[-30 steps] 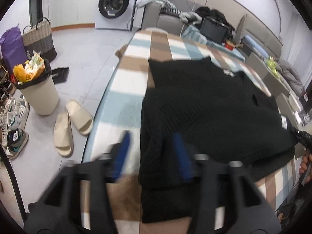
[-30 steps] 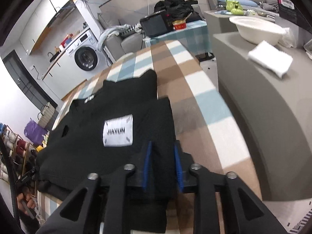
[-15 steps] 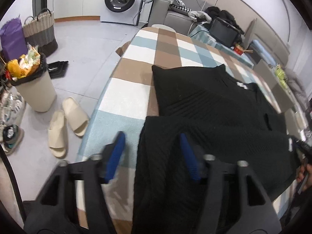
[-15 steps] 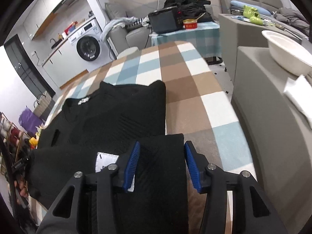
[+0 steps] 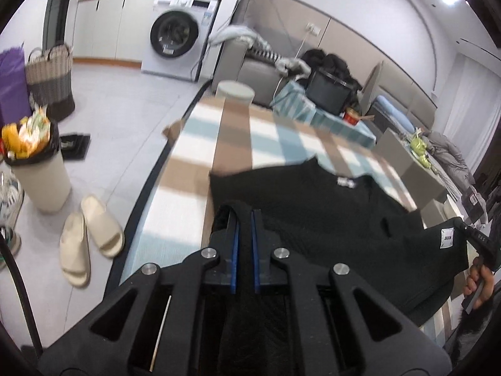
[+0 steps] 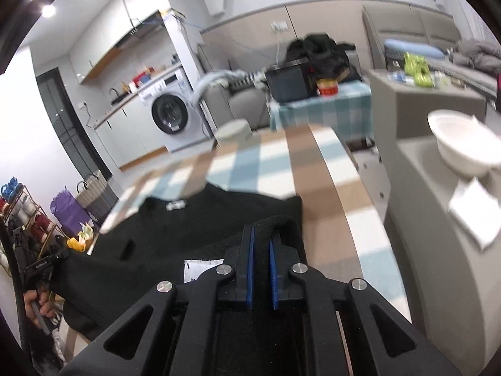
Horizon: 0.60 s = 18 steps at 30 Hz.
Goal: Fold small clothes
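black sweater (image 5: 328, 219) hem hidden between clamped left gripper (image 5: 245, 216), right gripper (image 6: 260, 235)

Pinched in the matt black plastic left tool (image 5: 245, 219), with its blue pads and bright metal bolts, is a black ribbed knit sweater (image 5: 328, 219), matt and fuzzy, lying ahead on the smooth woven checked cloth of the desk (image 5: 194, 156).
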### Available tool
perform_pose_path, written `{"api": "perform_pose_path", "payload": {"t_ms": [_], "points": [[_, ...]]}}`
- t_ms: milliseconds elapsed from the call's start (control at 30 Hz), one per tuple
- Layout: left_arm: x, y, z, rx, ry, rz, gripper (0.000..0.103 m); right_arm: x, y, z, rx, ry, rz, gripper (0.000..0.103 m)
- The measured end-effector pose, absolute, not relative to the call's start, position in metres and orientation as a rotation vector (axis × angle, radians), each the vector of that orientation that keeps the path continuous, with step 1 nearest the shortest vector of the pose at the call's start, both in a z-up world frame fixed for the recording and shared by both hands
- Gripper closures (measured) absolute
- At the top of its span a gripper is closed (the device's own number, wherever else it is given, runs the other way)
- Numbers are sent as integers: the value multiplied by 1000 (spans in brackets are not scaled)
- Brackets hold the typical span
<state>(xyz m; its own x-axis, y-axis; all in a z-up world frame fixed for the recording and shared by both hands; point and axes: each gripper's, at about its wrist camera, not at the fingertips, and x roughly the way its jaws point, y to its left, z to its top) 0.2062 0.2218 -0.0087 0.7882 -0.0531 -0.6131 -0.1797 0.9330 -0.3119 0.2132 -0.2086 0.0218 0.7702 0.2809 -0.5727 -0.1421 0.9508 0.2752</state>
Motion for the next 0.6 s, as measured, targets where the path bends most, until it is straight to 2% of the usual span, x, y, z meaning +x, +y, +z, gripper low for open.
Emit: {"api": "perform_pose_path", "payload": {"t_ms": [167,300,400,467,600], "points": [[231,231,-13,-371,684,113,99,244,-202,12,214,669,163,95],[248,241,-50,-412,832,155,96,270,-207,-27,236,852,114,90],[239,244,-58,-412,849,173,83,261,-215,-37,265,877,129,85],[228,245,-56,-401,845,197,68,249,-221,-35,274,876,123,80],[205,244,-52,-389,845,180,65,226,-230,-34,310,881,164,70]]}}
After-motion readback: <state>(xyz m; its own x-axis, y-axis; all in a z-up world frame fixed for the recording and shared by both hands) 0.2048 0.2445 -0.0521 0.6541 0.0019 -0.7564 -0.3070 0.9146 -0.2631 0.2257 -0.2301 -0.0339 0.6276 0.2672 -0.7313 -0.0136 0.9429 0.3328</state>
